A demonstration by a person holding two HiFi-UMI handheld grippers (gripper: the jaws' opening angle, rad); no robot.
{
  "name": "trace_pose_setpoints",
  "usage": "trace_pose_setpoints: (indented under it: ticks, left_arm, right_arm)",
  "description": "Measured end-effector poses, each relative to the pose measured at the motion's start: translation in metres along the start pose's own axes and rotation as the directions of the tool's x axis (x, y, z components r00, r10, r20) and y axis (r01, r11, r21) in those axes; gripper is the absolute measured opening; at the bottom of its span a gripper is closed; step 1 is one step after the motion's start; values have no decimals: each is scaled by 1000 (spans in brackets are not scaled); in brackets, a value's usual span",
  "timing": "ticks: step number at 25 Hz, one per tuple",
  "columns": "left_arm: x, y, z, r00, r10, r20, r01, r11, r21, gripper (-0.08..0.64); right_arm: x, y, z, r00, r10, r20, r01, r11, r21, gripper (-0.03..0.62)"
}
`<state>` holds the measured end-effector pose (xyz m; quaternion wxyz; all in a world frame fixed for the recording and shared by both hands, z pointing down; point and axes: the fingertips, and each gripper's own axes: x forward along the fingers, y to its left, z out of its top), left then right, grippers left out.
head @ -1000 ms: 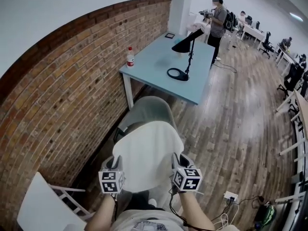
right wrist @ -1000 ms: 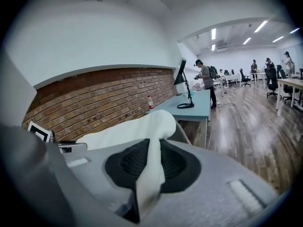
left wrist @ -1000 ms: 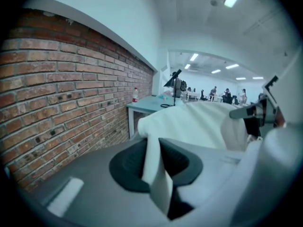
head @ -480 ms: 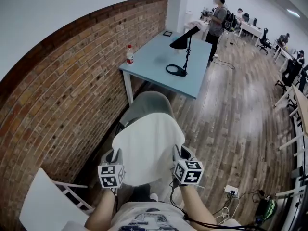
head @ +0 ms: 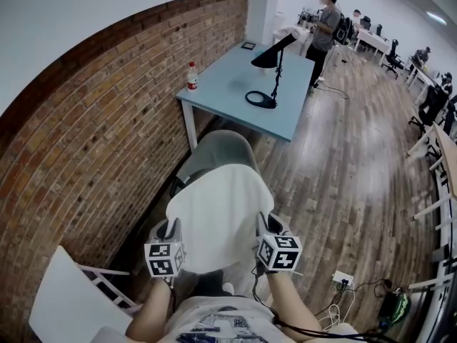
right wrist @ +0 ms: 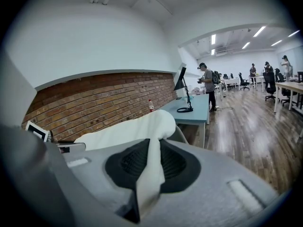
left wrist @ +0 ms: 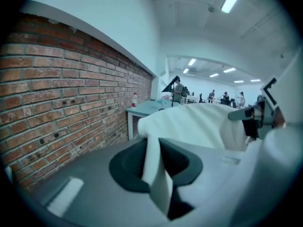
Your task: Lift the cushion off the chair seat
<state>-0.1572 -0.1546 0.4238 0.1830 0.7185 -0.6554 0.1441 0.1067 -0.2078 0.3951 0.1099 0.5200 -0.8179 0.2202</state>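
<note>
A flat white cushion (head: 218, 216) hangs in the air between my two grippers, above the grey chair (head: 214, 152) whose back shows beyond its far edge. My left gripper (head: 170, 236) is shut on the cushion's left edge, the white fabric (left wrist: 154, 167) pinched between its dark pads. My right gripper (head: 263, 231) is shut on the right edge, a fold of the cushion (right wrist: 150, 169) squeezed between its pads. The chair seat is hidden under the cushion.
A brick wall (head: 93, 141) runs along the left. Beyond the chair stands a light blue table (head: 243, 88) with a black desk lamp (head: 268, 70) and a bottle (head: 191, 77). A white chair (head: 68, 302) sits at lower left. A person (head: 325, 20) stands far back. Wood floor lies to the right.
Both grippers have risen a little with the cushion, mostly in the first half second. The grip on each edge is unchanged.
</note>
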Motion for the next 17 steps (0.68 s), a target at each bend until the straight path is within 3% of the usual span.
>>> trace_pose_setpoints:
  ticks: [17]
  left_arm:
    - [5, -7, -6, 1000, -3, -19, 3, 1000, 8, 48]
  right_arm:
    - [0, -10, -10, 1000, -4, -18, 4, 1000, 17, 57]
